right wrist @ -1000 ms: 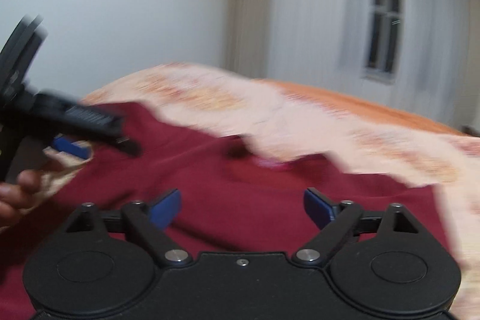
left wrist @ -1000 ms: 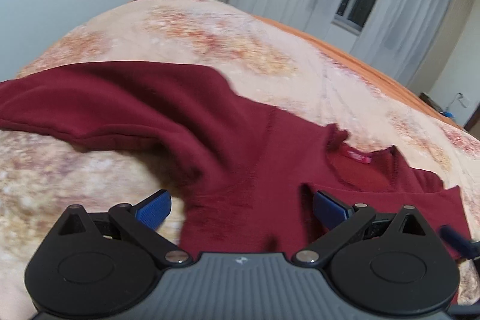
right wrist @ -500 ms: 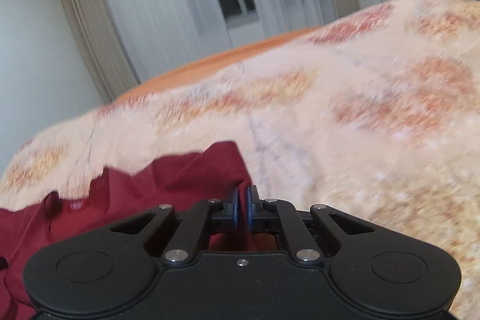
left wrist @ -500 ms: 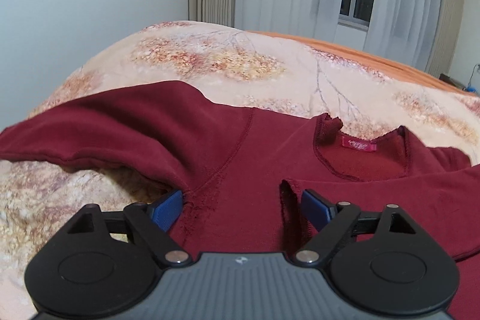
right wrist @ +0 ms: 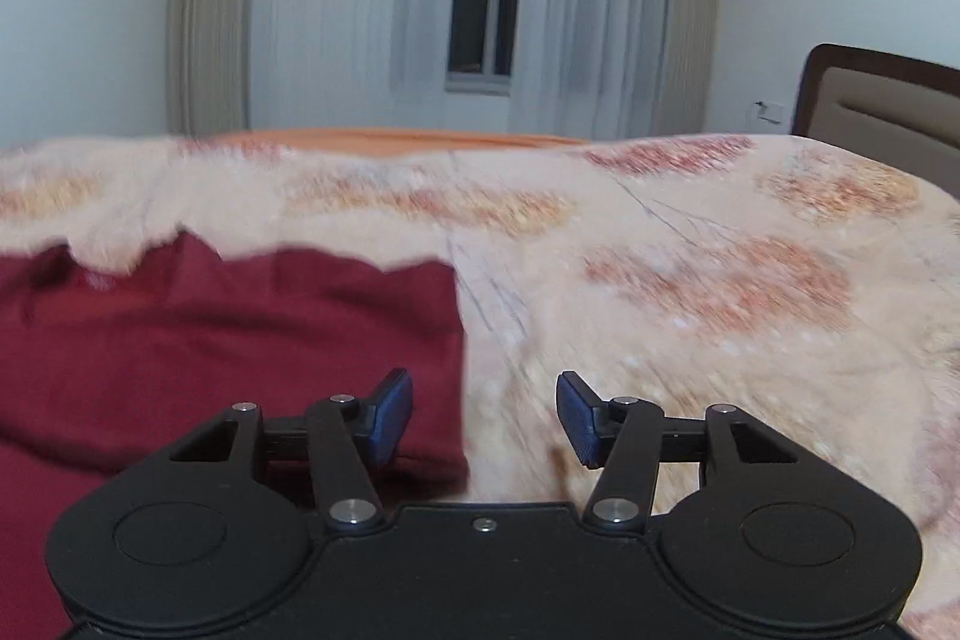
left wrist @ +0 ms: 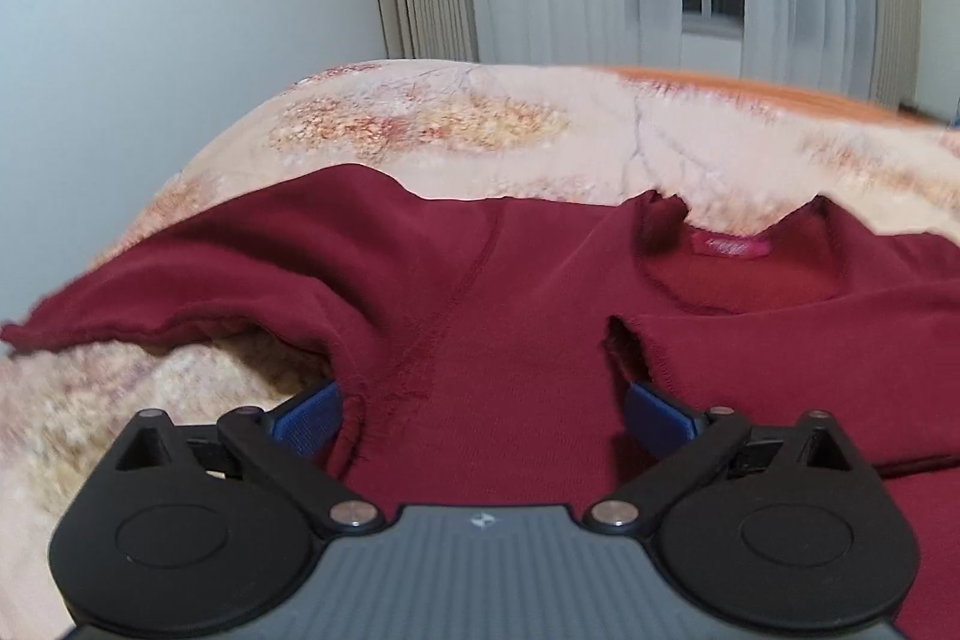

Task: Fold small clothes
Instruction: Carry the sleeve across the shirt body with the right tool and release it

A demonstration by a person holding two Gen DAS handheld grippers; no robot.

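Note:
A dark red sweatshirt lies on the bed, neck opening with a pink label at the far side. Its left sleeve stretches out to the left; the right sleeve is folded across the chest. My left gripper is open and empty, low over the body near the left armpit seam. In the right wrist view the sweatshirt fills the lower left. My right gripper is open and empty, straddling the garment's folded right edge.
The bed is covered by a cream blanket with orange blotches. Its left edge drops off toward a white wall. Curtains and a window stand behind. A brown headboard is at the far right.
My right gripper was shut half a second ago and has opened, swinging back toward the sweatshirt's right edge. My left gripper has stayed open and moved closer over the body.

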